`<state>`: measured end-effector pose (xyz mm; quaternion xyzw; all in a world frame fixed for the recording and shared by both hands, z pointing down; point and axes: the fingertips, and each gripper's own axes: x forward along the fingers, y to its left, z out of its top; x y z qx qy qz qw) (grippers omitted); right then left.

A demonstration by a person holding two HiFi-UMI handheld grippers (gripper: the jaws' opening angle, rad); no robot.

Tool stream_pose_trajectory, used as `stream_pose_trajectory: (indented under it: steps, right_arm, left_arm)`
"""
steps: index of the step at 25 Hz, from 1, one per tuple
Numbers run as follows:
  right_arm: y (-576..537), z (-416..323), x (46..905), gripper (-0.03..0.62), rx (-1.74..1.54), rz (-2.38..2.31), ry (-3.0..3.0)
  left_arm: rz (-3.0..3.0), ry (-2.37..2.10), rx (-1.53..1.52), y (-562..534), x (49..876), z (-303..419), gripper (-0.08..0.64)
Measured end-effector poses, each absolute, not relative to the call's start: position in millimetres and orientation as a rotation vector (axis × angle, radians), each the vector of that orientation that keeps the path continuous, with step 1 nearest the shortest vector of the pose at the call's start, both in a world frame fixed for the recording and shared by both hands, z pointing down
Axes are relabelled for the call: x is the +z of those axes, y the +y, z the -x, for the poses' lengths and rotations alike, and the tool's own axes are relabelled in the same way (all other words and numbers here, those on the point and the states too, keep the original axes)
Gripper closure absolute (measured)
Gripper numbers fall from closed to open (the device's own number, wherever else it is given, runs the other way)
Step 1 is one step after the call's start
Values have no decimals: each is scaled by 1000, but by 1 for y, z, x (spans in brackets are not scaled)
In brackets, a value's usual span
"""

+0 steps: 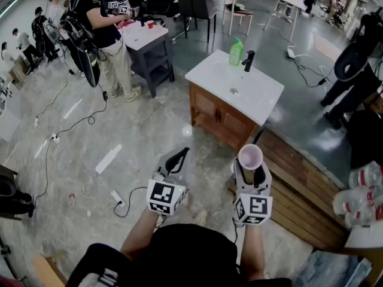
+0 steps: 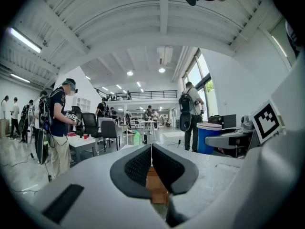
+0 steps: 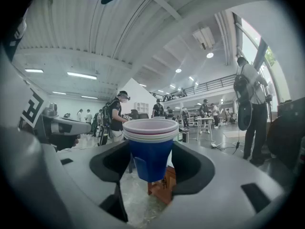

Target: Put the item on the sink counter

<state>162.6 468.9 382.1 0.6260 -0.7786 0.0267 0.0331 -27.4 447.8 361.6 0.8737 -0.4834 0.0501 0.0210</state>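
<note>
Mid-carry across a busy workshop floor, well short of the goal.

At left, nothing carried in the left gripper (image 1: 181, 154), jaws pressed together tip to tip and pointed ahead. Just to its right, clamped upright between the spread jaws of the right gripper (image 1: 250, 167): a nested stack of blue plastic cups (image 1: 250, 156), pale rims layered one on another, the top cup apparently empty when seen from above.

Far ahead of both grippers, well apart from them across the floor: the sink counter (image 1: 263, 99), a white top on a wooden cabinet. Along its far edge, a green bottle (image 1: 236, 52) and a black tap (image 1: 248, 60) side by side; sunk in the middle, a shallow basin (image 1: 238, 93) with nothing showing but the drain. Impossible to tell how full the bottle is.

Judged to be the transport step: item gripped, not yet set down. Next, by this reading: closing the gap to the counter with the stack kept upright, lowering it onto a bare stretch of the white top away from bottle, tap and basin, then easing the jaws apart.

Worth watching: a wooden platform (image 1: 299, 184) at near right, close to the path, and light nested cups liable to tip or come apart on release.
</note>
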Motion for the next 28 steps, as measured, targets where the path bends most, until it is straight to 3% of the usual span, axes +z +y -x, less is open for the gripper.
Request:
stream_pose_trajectory:
  steps: [16,28]
  right_arm:
    - [450,-161,392,319,95,-1881,-2423]
    - [358,-151,400,321,122,-1888,-2415]
  left_arm:
    - [-2686,-1526,179,433,369,28,554]
    - [-2678,-1519,189,338,374,40,554]
